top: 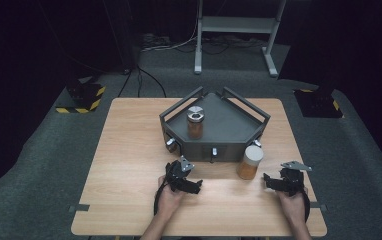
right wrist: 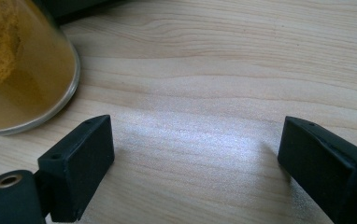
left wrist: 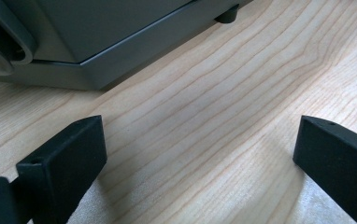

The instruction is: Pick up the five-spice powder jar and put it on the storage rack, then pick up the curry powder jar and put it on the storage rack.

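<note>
spice jar (top: 249,162) on counter (top: 129,150), just left of right gripper (top: 275,183), jaws spread, empty. left gripper (top: 191,184) likewise released. jar likely rigid, smooth, slippery, light; grasp mid-body below lid.

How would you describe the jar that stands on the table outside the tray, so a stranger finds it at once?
Start at the dark grey five-sided tray near the far middle of the light wooden table. Just outside its near right corner stands a clear jar of orange-brown powder with a cream lid, directly on the wood. Its twin inside the tray, the jar with a silver lid, differs by that lid.
</note>
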Available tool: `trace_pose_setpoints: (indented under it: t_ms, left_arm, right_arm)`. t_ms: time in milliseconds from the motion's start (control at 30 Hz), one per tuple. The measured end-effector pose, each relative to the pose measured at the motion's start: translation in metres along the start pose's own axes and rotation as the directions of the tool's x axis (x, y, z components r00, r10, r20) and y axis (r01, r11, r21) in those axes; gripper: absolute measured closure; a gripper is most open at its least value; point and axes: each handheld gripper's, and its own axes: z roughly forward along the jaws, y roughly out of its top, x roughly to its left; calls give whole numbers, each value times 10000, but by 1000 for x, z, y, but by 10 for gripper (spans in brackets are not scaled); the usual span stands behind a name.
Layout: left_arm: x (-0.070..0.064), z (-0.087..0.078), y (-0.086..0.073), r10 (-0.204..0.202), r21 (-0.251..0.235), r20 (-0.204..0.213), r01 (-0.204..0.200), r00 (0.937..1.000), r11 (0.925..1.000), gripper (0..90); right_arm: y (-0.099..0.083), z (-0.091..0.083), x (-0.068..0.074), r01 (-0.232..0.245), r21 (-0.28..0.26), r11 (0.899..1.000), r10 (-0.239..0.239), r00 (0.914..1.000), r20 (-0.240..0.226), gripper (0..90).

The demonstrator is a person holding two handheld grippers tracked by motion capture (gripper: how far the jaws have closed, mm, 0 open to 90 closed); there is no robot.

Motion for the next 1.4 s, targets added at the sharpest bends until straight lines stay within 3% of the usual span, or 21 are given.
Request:
trace_pose_setpoints:
  t_ms: [1400]
  left_arm:
    - [0, 0, 0, 14, 1, 3, -14, 10000, 10000, 27]
  right_arm:
    - [1, 1, -1, 99, 53, 9999, -99, 9999, -76, 86]
